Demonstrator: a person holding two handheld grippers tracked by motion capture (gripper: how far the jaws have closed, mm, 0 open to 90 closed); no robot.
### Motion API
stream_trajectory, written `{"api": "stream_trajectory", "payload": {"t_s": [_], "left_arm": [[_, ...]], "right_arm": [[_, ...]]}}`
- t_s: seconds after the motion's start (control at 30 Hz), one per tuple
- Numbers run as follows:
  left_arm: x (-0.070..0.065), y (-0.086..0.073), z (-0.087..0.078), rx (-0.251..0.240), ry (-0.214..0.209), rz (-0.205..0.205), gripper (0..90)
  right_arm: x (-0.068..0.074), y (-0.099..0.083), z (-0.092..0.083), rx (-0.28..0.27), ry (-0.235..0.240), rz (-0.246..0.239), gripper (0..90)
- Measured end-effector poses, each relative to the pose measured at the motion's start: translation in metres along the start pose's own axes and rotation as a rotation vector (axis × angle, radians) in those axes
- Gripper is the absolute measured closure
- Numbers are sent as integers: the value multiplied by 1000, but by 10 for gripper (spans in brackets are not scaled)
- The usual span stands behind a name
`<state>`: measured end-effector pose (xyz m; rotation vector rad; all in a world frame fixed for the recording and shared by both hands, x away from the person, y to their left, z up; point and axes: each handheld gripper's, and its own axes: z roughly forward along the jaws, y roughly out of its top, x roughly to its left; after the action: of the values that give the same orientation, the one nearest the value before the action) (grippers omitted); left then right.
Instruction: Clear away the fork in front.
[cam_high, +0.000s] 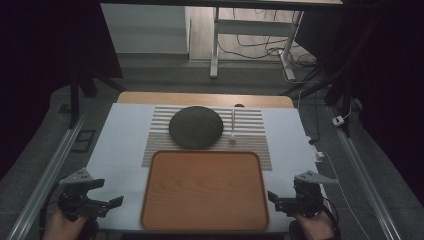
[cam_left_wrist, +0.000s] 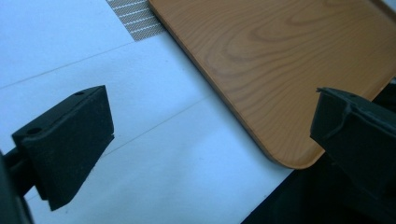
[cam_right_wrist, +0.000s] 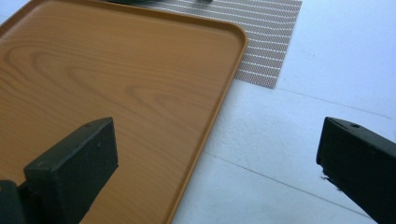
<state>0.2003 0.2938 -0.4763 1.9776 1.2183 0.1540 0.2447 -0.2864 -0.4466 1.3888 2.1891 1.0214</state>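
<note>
Wooden-look brown rectangular tray (cam_high: 205, 192) is lying low in the middle of the frame on the white worktop (cam_high: 117, 150), its far edge overlapping a striped woven placemat (cam_high: 255, 130) that carries a dark round dish (cam_high: 196, 126) and a small white utensil (cam_high: 233, 127). I am holding my left tongs (cam_high: 102, 192) and right tongs (cam_high: 277, 197) at the tray's lower corners, both released and empty. To lift it well, I judge I should be taking both side rims evenly and keeping it level.

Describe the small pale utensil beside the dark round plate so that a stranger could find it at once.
Start at the wooden tray near the table's front edge. Behind it lies a striped placemat with a dark round plate. Just right of the plate lies the utensil: thin, pale, pointing away from the person, the only slender thing there.
</note>
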Motion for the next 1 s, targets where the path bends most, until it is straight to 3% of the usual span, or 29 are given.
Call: {"api": "stream_trajectory", "payload": {"t_s": [0.23,0.73,1.0], "left_arm": [[2,0,0,-3,-16,-6,0],[2,2,2,16,-34,11,0],[0,2,3,15,-43,25,0]], "right_arm": [[4,0,0,12,1,-37,0],[3,1,4,48,22,-36,0],[5,2,6,65,36,-59,0]]}}
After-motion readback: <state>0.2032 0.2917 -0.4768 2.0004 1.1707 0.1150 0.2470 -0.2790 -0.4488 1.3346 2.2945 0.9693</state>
